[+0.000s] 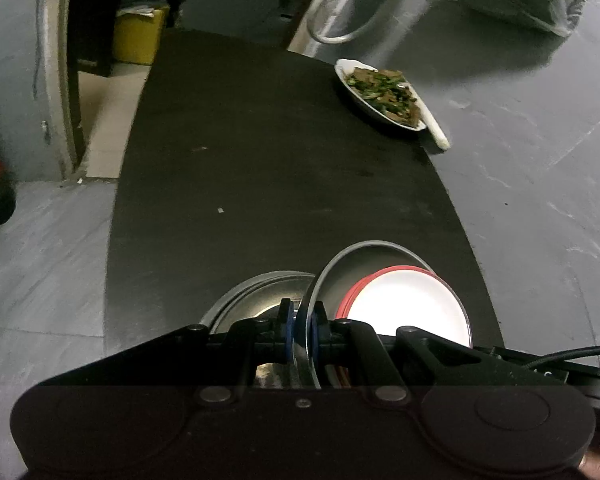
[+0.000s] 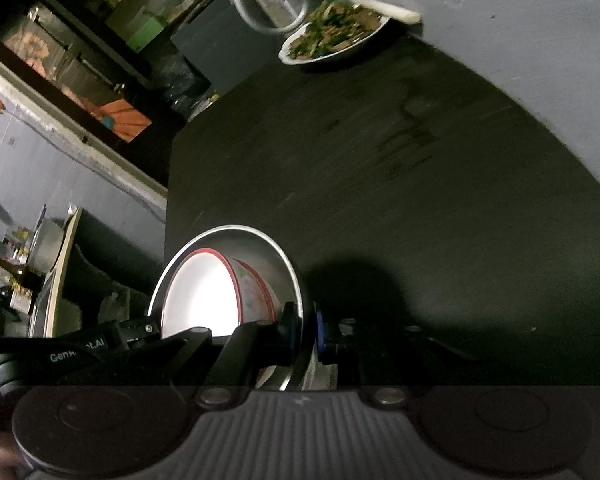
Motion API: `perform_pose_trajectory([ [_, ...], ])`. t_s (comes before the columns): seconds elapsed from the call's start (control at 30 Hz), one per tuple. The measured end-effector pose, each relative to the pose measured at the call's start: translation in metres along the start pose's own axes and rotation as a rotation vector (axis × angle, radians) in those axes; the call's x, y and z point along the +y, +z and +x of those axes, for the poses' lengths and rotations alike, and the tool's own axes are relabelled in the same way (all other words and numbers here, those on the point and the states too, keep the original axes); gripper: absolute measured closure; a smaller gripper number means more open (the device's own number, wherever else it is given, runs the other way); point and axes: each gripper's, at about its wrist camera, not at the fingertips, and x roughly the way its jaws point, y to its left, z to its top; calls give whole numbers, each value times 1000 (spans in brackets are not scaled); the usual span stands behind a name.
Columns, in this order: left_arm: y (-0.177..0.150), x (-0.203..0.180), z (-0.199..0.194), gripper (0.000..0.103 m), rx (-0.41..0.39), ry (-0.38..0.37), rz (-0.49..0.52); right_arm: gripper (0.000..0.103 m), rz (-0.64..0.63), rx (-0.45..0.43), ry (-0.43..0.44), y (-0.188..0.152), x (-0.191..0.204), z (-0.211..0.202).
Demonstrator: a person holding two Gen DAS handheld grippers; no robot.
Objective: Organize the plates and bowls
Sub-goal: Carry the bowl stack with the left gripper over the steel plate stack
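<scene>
Left wrist view is showing the left gripper (image 1: 306, 330) pinching the near rim of a steel bowl (image 1: 364, 260), its blue pads closed on the thin metal edge. The right gripper (image 2: 308, 330) is clamping the same bowl's rim on the opposite side, as the right wrist view shows, so both hands are carrying it above the black table (image 1: 260, 160). A white bowl with a red rim (image 1: 408, 304) is sitting nested inside the steel one, so some stacking is already done. A second steel dish (image 1: 256, 292) is showing just left of and below the held bowl; whether it is resting on the table I cannot tell. Setting the stack down is probably what remains. At the table's far edge a shallow white plate of greens (image 1: 380, 96) is standing untouched, well apart. The steel is looking smooth, thin and reflective; the white bowl glossy; the table matte and dark.
</scene>
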Motion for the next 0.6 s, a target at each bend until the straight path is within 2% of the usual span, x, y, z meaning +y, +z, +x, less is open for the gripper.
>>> perform_pose_trajectory([
  [0.6,-10,34,-14,96,-10,55,-92,92,-104,83,33,-7,33,21],
])
